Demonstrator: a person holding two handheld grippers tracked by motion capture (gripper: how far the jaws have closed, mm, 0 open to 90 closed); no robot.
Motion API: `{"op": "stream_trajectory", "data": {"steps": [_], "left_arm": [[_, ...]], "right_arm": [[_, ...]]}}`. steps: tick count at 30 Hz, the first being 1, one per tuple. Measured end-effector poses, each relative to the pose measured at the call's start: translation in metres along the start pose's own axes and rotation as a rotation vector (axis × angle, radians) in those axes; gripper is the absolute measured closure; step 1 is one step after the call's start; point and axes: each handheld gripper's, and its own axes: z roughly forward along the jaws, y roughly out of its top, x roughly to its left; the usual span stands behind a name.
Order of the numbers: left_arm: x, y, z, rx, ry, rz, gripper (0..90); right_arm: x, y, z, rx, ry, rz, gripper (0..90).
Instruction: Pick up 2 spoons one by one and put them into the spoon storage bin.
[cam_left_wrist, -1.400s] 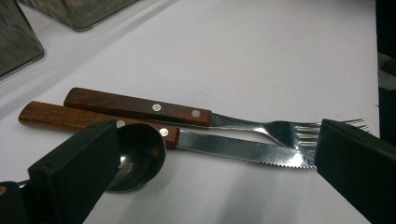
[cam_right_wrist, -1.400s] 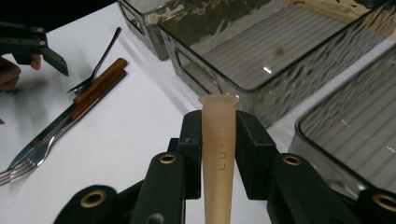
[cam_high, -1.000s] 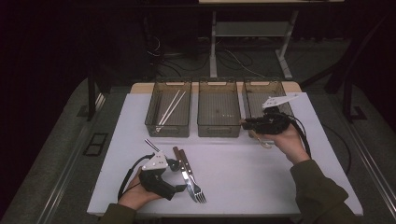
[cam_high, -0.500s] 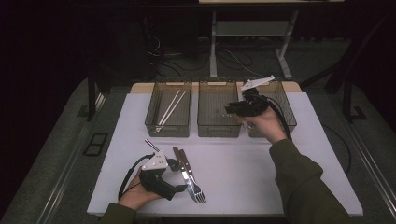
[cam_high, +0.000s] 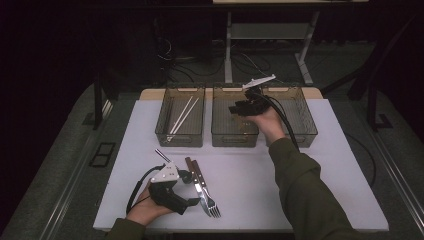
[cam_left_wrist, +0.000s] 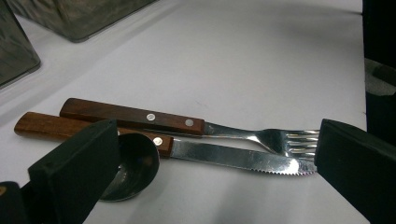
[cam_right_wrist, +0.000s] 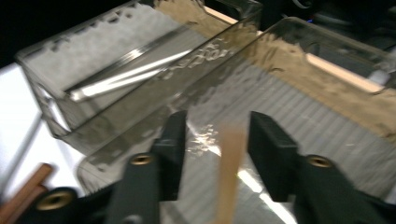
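A fork and a serrated knife, both with wooden handles, lie side by side on the white table. A dark spoon bowl rests against the knife handle beside one jaw. My left gripper is open wide around them, low over the table. My right gripper hovers over the middle clear bin. Its jaws stand apart, and a blurred tan strip hangs between them, clear of the left jaw.
Three clear bins stand in a row at the back of the table. The left bin holds pale chopsticks. The right bin stands beside my right hand. A cable trails from each gripper.
My right gripper has moved left, from over the right bin to over the middle bin. The left gripper and the cutlery have not moved.
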Motion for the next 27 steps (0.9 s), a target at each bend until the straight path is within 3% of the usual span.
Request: {"op": "stream_trajectory", "data": {"steps": [2, 8, 12, 21, 27], "left_arm": [[0.0, 0.0, 0.0, 0.001, -0.001, 0.002, 0.0], [0.0, 0.0, 0.0, 0.006, 0.005, 0.002, 0.0], [0.001, 0.0, 0.001, 0.012, 0.014, 0.001, 0.0], [0.002, 0.0, -0.001, 0.009, 0.036, -0.01, 0.0], [0.002, 0.0, -0.001, 0.022, 0.044, -0.017, 0.0]], "right_arm": [[0.001, -0.002, 0.0, 0.001, -0.008, 0.009, 44.9], [0.002, -0.012, -0.013, -0.027, 0.046, 0.034, 37.6], [0.006, -0.023, -0.026, -0.046, 0.057, 0.032, 33.2], [0.017, -0.048, -0.055, -0.073, 0.013, 0.01, 18.8], [0.02, -0.076, -0.073, -0.112, -0.001, 0.001, 17.3]]}}
